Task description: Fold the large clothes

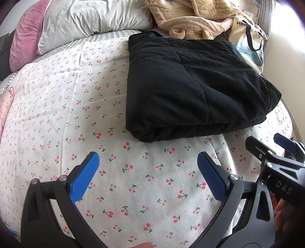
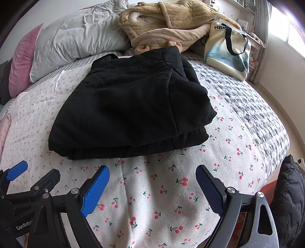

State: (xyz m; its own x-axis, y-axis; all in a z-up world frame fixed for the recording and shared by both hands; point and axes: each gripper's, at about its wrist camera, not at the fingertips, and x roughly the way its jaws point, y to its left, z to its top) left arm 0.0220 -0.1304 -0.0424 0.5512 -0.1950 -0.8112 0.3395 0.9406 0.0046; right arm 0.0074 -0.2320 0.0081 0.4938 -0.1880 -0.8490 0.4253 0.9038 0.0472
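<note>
Right now the black garment [image 2: 129, 108] lies ahead of both your grippers on the cherry-print bedspread [image 2: 152, 200], already folded into a thick, layered rectangle. Its folded near edge runs side to side across your view, and its long axis seems to run away from you toward the pillows [image 1: 91, 17]. A strip of bare bedspread separates that edge from both tools, so neither is touching cloth.

Your left gripper [image 1: 148, 162] hangs low over the bedspread with its blue pads [image 1: 85, 177] spread wide and nothing between them. From it, the garment sits ahead and to the right, with the near-left corner closest. Your right gripper [image 2: 152, 175] is likewise spread wide and empty, and from it the garment lies ahead and a little to the left, so the near-right corner falls to this hand. The two tools sit side by side, close together, each catching the other at the edge of its view. Both point forward along the bed and tilt slightly down.

Judging by the tidy stack, the folding looks nearly done or finished. If another fold is wanted, you would reach forward to the near edge, one corner per hand, and carry it away from you. The beige fleece robe [image 2: 171, 24] and tote bag [image 2: 226, 49] lie beyond the garment, clear of that path.
</note>
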